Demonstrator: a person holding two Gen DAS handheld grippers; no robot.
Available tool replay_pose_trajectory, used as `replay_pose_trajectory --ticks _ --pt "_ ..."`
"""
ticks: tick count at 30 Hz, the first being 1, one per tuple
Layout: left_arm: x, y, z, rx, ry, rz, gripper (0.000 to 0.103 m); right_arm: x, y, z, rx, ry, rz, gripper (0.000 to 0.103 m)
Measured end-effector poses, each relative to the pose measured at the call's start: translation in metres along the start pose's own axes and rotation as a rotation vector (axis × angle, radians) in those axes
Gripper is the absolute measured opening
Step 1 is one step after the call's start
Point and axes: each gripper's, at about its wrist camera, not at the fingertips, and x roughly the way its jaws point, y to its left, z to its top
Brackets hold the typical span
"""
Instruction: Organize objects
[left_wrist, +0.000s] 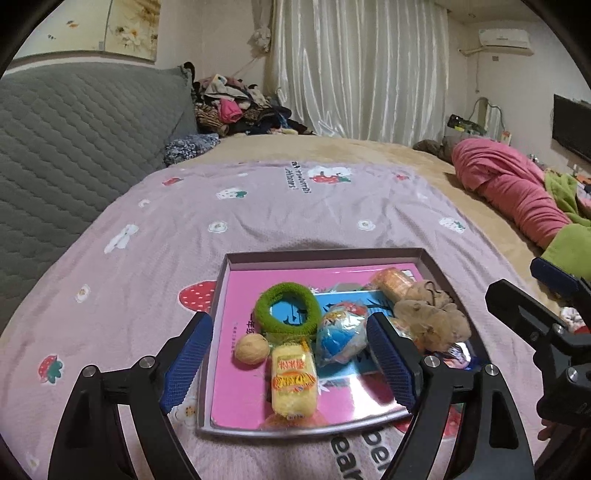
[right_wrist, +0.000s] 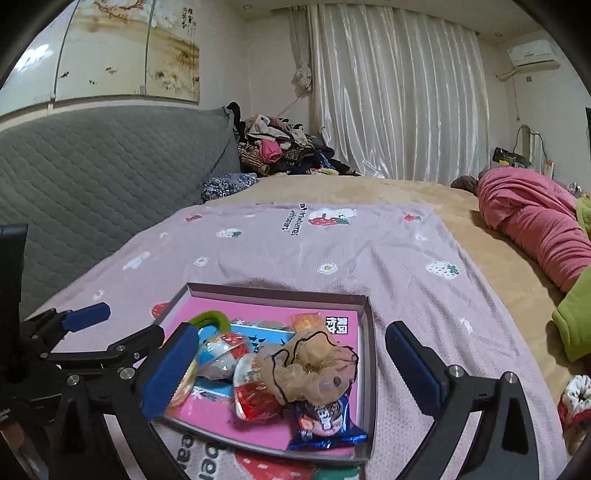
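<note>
Snacks and hair ties lie in a shallow box (left_wrist: 439, 271) on the bed's purple blanket (left_wrist: 295, 214); left claw (left_wrist: 288, 363) and right claw (right_wrist: 295, 369) hover above, both spread apart, holding nothing

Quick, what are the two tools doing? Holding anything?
Left tool: open, holding nothing, above the tray.
Right tool: open, holding nothing.
</note>
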Motion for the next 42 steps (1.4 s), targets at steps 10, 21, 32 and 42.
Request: replay_pose_trajectory --ticks 10,21,32,42 --pt "-0.051 0.004 -0.003 -0.015 -0.008 0.019 0.086 -0.047 0.004 0.007 0.006 0.013 -0.016 0.102" --pt "-0.123 0.016 0.003 -0.062 -0.023 0.018 0.086 -0.120 0.031 0.026 -0.026 -0.040 -0.009 0.102" --pt "-0.187 0.013 -0.011 -0.032 -0.052 0.075 0.086 -0.176 0.046 0.021 -0.018 -0.072 -0.004 0.102" --pt "-0.213 0.009 -0.039 -0.019 -0.049 0.097 0.086 -0.197 0.053 -0.002 -0.025 -0.033 -0.009 0.102"
